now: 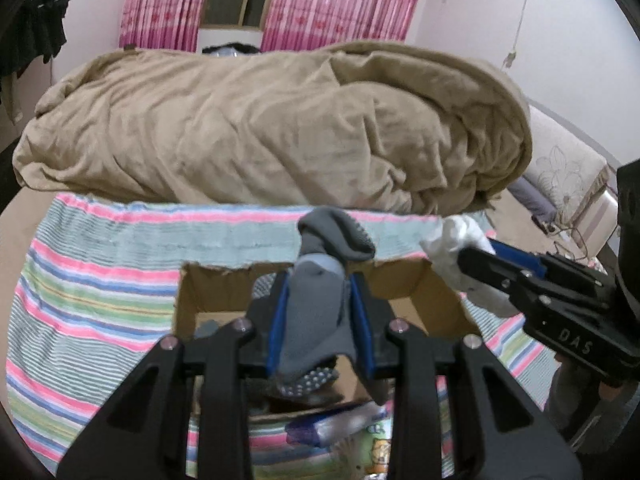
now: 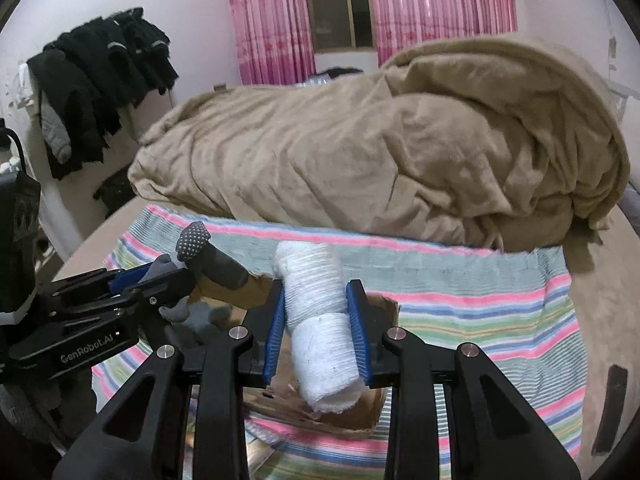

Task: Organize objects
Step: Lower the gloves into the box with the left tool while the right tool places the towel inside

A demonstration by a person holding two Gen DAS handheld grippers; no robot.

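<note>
The rolled grey sock with a dotted grip sole [image 1: 320, 304] sits clamped between the blue-padded fingers of the left gripper [image 1: 320, 320], its far end sticking up past the fingertips. It hangs above the open brown cardboard box [image 1: 416, 280], which rests on the striped pastel cloth [image 1: 92, 292] spread over the bed. The rolled white sock [image 2: 320, 320] is pinched the same way in the right gripper [image 2: 318, 324], held over the right part of the box [image 2: 384, 308], just right of the grey sock [image 2: 216, 260]. A crumpled tan blanket [image 1: 260, 120] lies heaped beyond the far edge of the cloth.
</note>
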